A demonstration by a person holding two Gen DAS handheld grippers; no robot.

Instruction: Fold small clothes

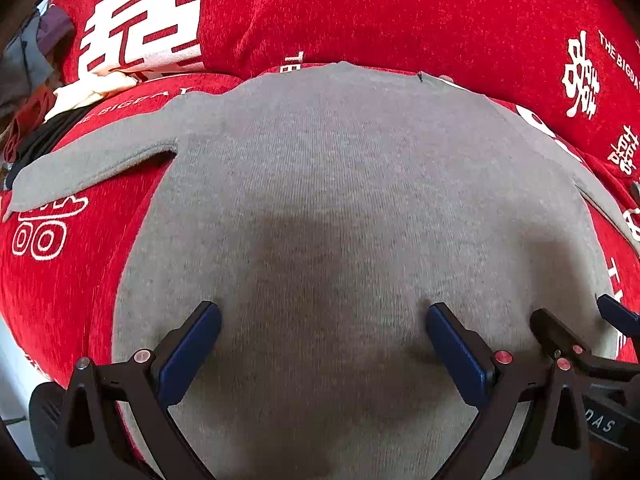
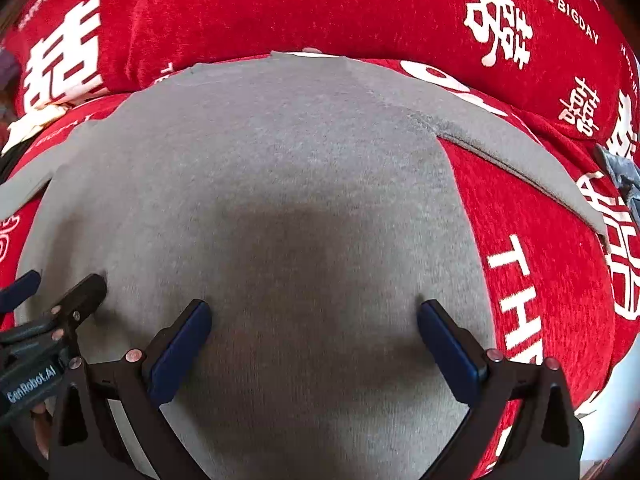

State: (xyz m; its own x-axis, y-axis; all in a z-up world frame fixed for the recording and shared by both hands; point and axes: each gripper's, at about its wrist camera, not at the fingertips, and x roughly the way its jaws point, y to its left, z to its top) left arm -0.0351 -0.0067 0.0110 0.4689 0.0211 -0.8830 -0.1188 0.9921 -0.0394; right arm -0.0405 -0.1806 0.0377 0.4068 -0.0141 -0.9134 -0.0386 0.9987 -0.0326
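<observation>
Left gripper [image 1: 323,322] hovered over the lower middle of the grey top [image 1: 344,184], jaws spread wide, blue pads [image 1: 188,354] apart with nothing but knit fabric showing between them, pointed steeply down at the cloth. Whether the tips pressed the fabric could not be told, though slight dimples showed beside them. Right gripper [image 2: 314,318] likewise stood wide over the same grey top [image 2: 256,184], blue-lined fingers [image 2: 450,350] well apart, nothing pinched. Sat just beside each other above the garment's lower part: right gripper's dark finger tip [image 1: 554,330] seen at the lower right edge of the left wrist view, left gripper's tip [image 2: 82,292] at the lower left edge of the right wrist view. Grey top lay spread flat, back or front up unclear, on a red cover [image 1: 56,280] printed with white characters and lettering. One sleeve [image 1: 92,160] stretched out from the top's left side across the red cloth, the other sleeve [image 2: 516,156] angled out from its right side. Beyond the top's far edge rose a red cushion [image 1: 400,12] in the same print. Past the left sleeve, a heap of other clothes [image 1: 36,80], blurred and dim
</observation>
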